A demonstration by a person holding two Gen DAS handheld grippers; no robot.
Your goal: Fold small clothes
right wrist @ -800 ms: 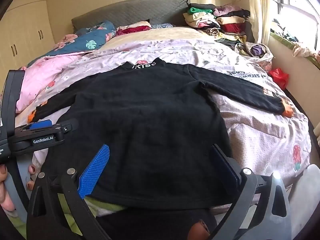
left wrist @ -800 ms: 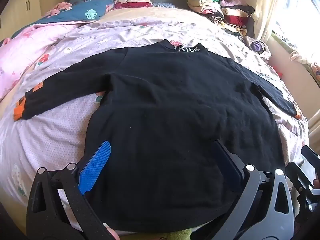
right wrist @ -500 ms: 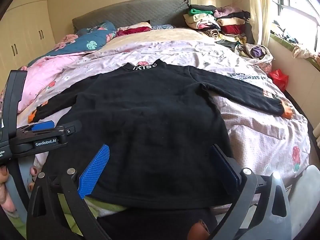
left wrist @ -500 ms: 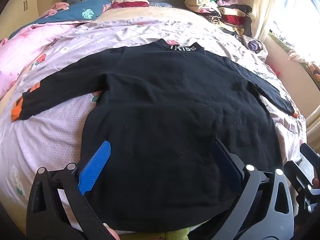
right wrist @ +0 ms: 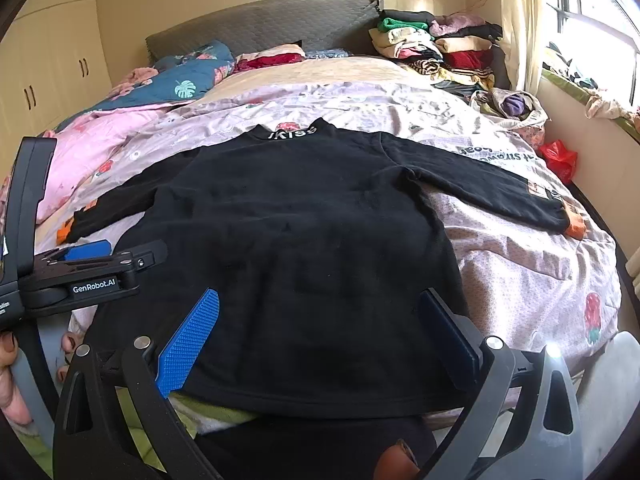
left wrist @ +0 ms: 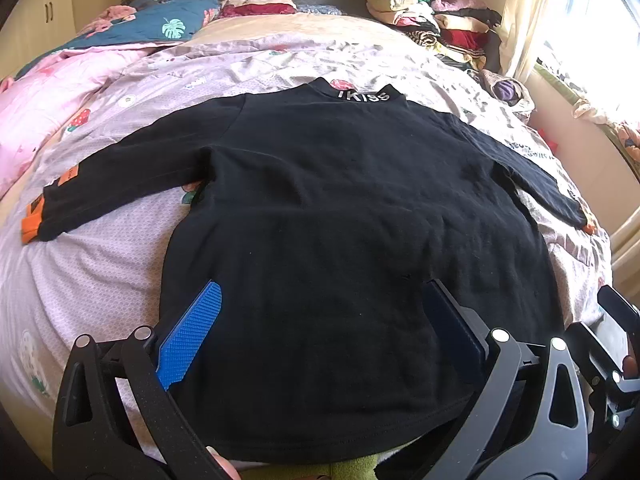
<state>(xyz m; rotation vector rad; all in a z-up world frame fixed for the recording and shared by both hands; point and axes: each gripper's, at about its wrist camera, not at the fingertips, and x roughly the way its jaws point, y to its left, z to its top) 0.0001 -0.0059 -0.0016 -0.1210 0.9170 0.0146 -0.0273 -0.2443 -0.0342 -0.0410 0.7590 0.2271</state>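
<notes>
- On the bed (left wrist: 96,280), a black sweater (left wrist: 340,240) is laid flat with both sleeves spread out and the collar turned to the headboard.
- From the right wrist view, the left gripper (right wrist: 86,268) is seen from the side, with fingers (right wrist: 68,344) of the person's hand on its handle; a red bag (right wrist: 558,158) by the wall is also seen only there.
- From the left wrist view, only a small part of the right gripper (left wrist: 616,344) is shown at the edge, but the orange cuff (left wrist: 32,220) of the left sleeve is shown more clearly.
- Both grippers are opened wide and nothing is held between the blue pads.
- The hem of the sweater is found just before both grippers, near the foot edge of the bed; whether the pads touch the cloth cannot be told.
</notes>
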